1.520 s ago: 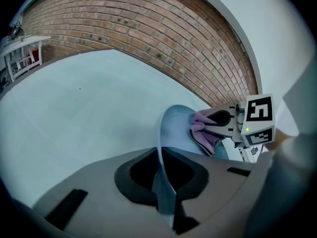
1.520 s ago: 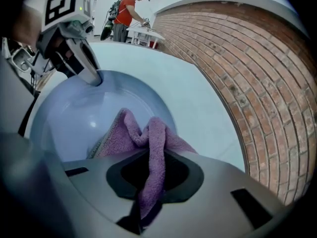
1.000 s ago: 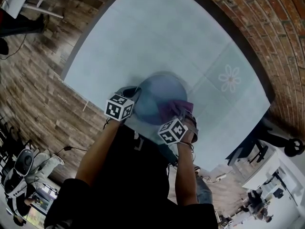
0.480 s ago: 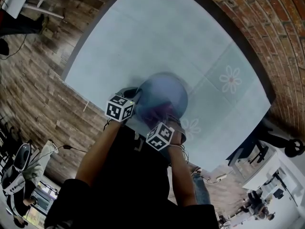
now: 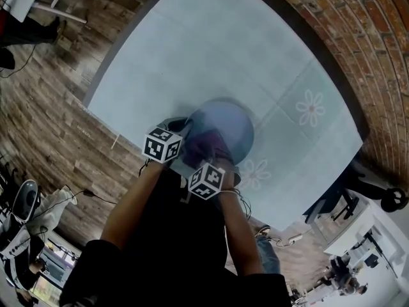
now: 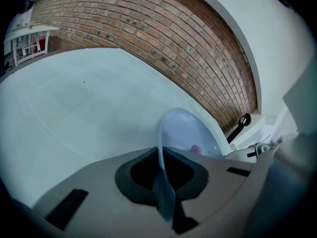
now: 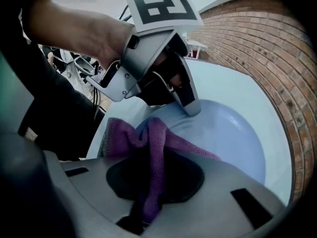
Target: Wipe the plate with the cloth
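A pale blue plate (image 5: 223, 128) lies near the front edge of the light blue table. My left gripper (image 5: 182, 132) is shut on the plate's left rim; in the left gripper view the plate (image 6: 184, 133) runs edge-on between the jaws. My right gripper (image 5: 213, 157) is shut on a purple cloth (image 5: 208, 144) and presses it onto the near left part of the plate. In the right gripper view the cloth (image 7: 153, 152) bunches between the jaws on the plate (image 7: 233, 138), close to my left gripper (image 7: 190, 108).
The table (image 5: 211, 50) has flower prints, one (image 5: 311, 107) at the right and one (image 5: 255, 171) just right of the plate. A brick wall (image 5: 358, 37) borders the far side. Wooden floor (image 5: 45, 107) lies to the left.
My right gripper has swept the cloth leftward across the plate, from its right side to its near left part. The left gripper and plate have stayed put.
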A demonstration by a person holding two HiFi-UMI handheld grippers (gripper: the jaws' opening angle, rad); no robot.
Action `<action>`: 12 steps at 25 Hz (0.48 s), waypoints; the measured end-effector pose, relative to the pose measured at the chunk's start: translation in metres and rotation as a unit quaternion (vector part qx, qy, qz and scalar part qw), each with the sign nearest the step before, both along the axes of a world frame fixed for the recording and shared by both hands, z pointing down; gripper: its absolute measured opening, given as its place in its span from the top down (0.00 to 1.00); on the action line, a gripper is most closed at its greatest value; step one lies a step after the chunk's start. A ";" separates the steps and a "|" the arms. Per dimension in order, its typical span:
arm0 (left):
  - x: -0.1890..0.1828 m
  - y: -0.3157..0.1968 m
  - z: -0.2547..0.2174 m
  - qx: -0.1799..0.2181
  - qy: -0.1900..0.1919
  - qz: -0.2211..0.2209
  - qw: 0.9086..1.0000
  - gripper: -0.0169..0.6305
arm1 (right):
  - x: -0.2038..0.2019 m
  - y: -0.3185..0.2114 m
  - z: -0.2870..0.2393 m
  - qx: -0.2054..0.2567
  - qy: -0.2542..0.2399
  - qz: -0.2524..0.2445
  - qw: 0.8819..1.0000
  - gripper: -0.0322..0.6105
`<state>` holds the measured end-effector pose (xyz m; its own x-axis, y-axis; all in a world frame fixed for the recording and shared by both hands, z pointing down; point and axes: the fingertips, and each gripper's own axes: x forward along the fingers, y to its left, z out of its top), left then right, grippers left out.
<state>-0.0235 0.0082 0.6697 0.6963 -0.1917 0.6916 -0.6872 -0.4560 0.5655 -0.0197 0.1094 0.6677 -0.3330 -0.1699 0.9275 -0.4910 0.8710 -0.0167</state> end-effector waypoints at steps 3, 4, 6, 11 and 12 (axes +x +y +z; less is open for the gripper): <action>-0.001 -0.001 0.000 0.001 -0.001 0.000 1.000 0.90 | -0.007 -0.009 0.000 0.020 -0.003 -0.008 1.000 0.85; -0.001 -0.001 0.000 0.001 -0.001 0.000 1.000 0.90 | -0.008 -0.012 0.000 0.025 -0.006 -0.010 1.000 0.85; -0.001 0.000 0.000 0.000 -0.001 0.000 1.000 0.90 | -0.010 -0.015 -0.001 0.032 -0.012 -0.011 0.999 0.85; -0.001 0.000 0.001 -0.001 -0.001 0.000 1.000 0.90 | -0.008 -0.026 -0.001 0.044 -0.013 -0.015 0.999 0.85; -0.001 -0.001 0.001 0.000 -0.002 0.000 1.000 0.90 | -0.006 -0.031 -0.001 0.048 -0.011 -0.013 0.999 0.85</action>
